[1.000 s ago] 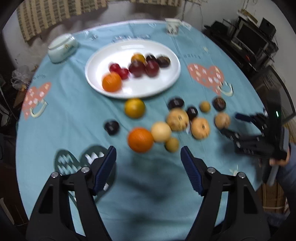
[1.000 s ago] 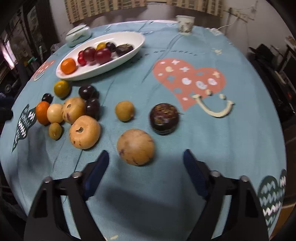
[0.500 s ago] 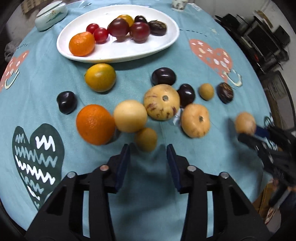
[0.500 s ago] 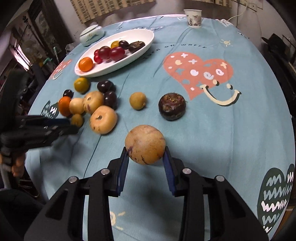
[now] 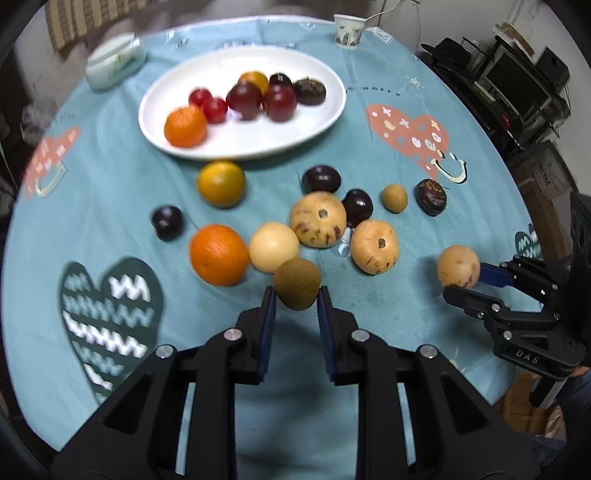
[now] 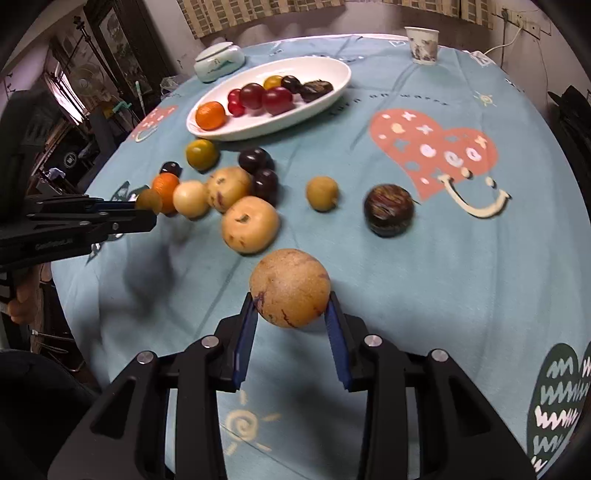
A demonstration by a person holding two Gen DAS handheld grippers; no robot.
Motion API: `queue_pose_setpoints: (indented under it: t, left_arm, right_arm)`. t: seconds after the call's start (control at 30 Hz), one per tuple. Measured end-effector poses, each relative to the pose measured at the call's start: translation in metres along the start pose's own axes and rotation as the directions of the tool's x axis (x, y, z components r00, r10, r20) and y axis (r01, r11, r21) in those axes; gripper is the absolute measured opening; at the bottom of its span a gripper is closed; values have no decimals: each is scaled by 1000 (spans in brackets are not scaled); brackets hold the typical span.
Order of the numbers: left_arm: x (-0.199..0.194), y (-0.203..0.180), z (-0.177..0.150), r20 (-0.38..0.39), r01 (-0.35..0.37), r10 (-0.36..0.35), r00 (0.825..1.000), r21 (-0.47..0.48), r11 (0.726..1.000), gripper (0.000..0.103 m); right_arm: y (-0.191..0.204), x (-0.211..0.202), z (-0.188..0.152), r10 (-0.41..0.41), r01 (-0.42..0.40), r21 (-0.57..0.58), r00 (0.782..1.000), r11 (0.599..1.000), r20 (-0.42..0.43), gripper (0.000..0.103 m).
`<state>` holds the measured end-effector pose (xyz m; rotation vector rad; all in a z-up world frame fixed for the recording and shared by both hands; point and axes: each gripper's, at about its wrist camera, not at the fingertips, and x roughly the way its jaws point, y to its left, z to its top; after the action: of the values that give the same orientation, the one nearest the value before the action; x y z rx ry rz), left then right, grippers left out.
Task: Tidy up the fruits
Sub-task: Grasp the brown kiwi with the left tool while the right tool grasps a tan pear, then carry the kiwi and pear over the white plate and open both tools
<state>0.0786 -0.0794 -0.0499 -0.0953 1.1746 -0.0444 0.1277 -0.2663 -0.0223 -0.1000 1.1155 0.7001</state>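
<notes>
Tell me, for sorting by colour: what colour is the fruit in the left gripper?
Brownish-olive fruit; left wrist view shows it best.

Dim room around a round table.
Teal printed cloth (image 6: 461,258) covers the table; striped curtain (image 6: 332,7) on the far wall; black shelving with electronics (image 5: 517,81) to one side.

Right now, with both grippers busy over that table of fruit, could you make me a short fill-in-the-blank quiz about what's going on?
1. The left gripper is shut on a small ____ fruit.
2. The right gripper grips a round tan fruit streaked with ____ marks.
3. The fruit already sorted lies on an oval ____ plate.
4. Near the table's far edge stands a paper ____.

Missing words: brown; purple; white; cup
</notes>
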Motion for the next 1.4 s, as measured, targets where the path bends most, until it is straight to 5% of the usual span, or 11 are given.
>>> queue_pose_setpoints:
  t: [0.13,0.3,0.67,1.07,1.3,1.33,1.4]
  left_arm:
    - [-14,4,3,30,-63,61,998,50,997,23]
    - [-22,24,19,58,-53,51,997,37,998,23]
    - [-14,68,113,139,-50,51,989,-9,999,23]
    - [43,93,175,91,-90,97,991,-70,993,23]
    - [63,96,182,62,-93,99,993,-89,992,25]
    - [62,96,182,66,-91,97,993,-89,992,26]
    - [61,95,181,68,-88,94,993,-90,992,27]
  right_arm:
    - [17,3,6,22,-22,-22,1000,1000,0,37]
    - [34,2,27,16,-15,-50,999,999,28,37]
    - [45,-2,132,-25,37,-64,983,997,182,38]
    - [34,70,224,-126,132,-49,985,990,115,39]
    - [13,105,242,-125,125,5,991,992,44,40]
    - [12,104,242,-125,125,13,991,992,54,41]
    - [13,101,242,-131,131,6,988,991,76,59]
